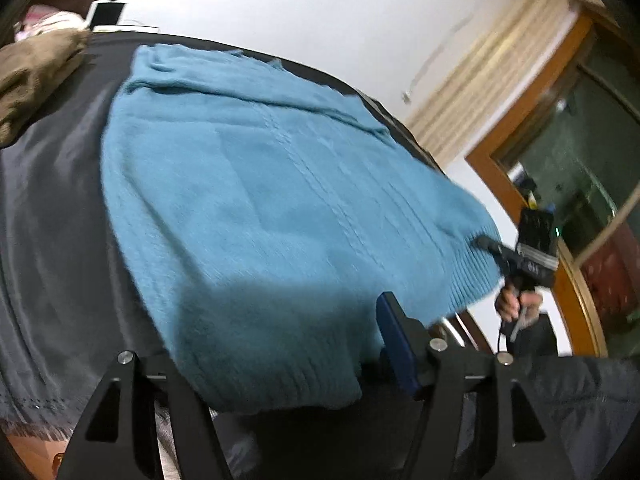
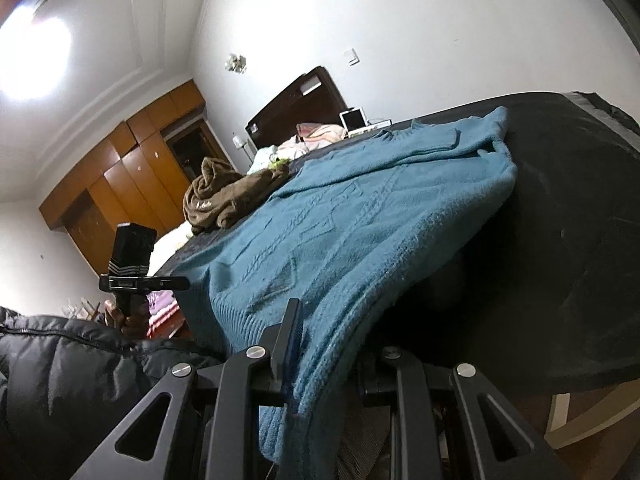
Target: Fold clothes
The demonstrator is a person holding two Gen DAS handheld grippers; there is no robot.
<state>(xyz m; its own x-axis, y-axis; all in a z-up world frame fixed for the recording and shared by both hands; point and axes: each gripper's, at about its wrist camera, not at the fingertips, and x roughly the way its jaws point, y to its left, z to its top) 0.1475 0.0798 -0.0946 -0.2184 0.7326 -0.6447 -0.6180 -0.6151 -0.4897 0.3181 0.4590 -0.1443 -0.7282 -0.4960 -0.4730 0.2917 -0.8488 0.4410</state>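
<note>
Teal knit, the sweater (image 1: 256,208) lay spread across the dark bed (image 1: 52,208), its ribbed hem hanging over the near edge. The right gripper (image 2: 320,344) was clamped on that hem at 1 corner; the left gripper (image 1: 276,364) stood wide around the other corner, pads not pressing. Soft, floppy and light, it looked best gripped at the ribbed hem corners.

Left wrist view: low at the bed's (image 1: 48,184) near edge, close over the blue sweater (image 1: 260,200), facing the wall. Right wrist view: lower, facing the headboard (image 2: 296,100). Shared: sweater, brown garment (image 2: 224,196).
</note>
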